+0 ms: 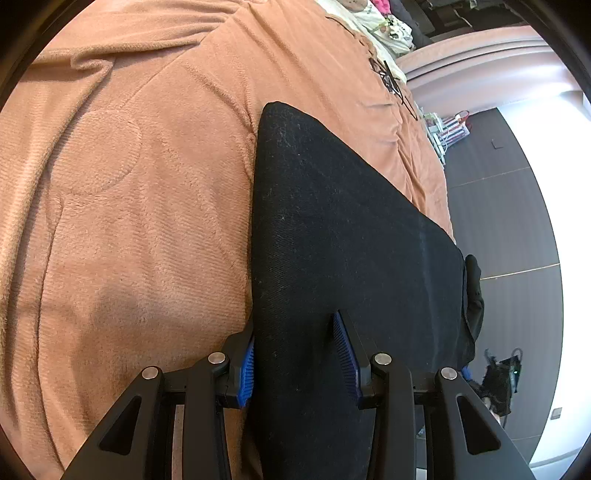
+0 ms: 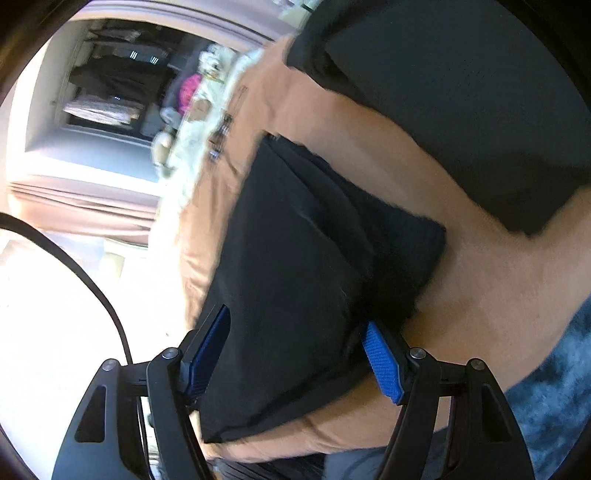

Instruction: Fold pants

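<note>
The black pants (image 1: 343, 221) lie folded flat on an orange fleece blanket (image 1: 129, 192). My left gripper (image 1: 297, 354) is open, its blue pads either side of the near end of the pants, the cloth running between them. In the right wrist view the pants (image 2: 295, 266) lie as a folded black stack on the same blanket (image 2: 491, 280). My right gripper (image 2: 299, 354) is open wide, its pads astride the near edge of the stack. That view is blurred.
The bed edge runs along the right of the left view, with dark floor (image 1: 509, 206) beyond. Another black folded cloth (image 2: 461, 92) lies farther on the blanket. A blue-grey fabric (image 2: 554, 387) sits at lower right. Pillows and clutter (image 1: 380, 18) lie at the bed's far end.
</note>
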`<state>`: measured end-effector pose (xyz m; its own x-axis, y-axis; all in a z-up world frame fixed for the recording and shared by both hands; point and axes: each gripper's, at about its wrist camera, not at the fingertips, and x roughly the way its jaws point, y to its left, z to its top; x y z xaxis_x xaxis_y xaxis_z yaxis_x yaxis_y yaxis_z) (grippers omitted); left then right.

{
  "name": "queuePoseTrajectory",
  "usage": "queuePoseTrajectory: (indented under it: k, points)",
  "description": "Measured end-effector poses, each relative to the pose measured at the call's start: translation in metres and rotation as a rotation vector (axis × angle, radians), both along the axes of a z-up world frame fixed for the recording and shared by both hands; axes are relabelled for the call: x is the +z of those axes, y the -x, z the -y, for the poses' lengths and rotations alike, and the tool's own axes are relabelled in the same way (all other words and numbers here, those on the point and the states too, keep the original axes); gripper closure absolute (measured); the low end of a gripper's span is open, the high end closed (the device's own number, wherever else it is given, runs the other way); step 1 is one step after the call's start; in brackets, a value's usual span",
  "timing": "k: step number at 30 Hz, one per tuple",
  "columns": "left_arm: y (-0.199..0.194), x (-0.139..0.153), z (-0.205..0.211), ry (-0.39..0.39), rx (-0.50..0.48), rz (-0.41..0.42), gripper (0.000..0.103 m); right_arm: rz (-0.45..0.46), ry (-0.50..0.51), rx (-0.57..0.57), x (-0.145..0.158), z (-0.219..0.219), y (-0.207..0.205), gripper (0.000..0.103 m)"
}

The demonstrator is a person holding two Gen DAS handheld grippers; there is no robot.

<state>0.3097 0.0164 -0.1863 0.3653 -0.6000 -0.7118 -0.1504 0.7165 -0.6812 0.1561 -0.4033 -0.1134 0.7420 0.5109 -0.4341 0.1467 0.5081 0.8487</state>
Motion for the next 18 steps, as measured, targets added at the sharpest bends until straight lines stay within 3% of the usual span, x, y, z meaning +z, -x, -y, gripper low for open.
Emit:
queuePoseTrajectory:
  k: [5,16,18]
  points:
    - [-0.001,0.001,0.0,-0.007,0.0,0.0,0.063,0.126,-0.001,-0.046,0.022,0.02,0.017,0.033]
    - [-0.002,-0.001,0.002,-0.015,0.007,0.009,0.063,0.01,0.025,-0.051,-0.023,0.019,0.022,0.033]
    - [-0.005,-0.001,0.0,-0.012,0.016,0.016,0.063,-0.007,0.062,-0.074,-0.025,0.022,0.017,0.04]
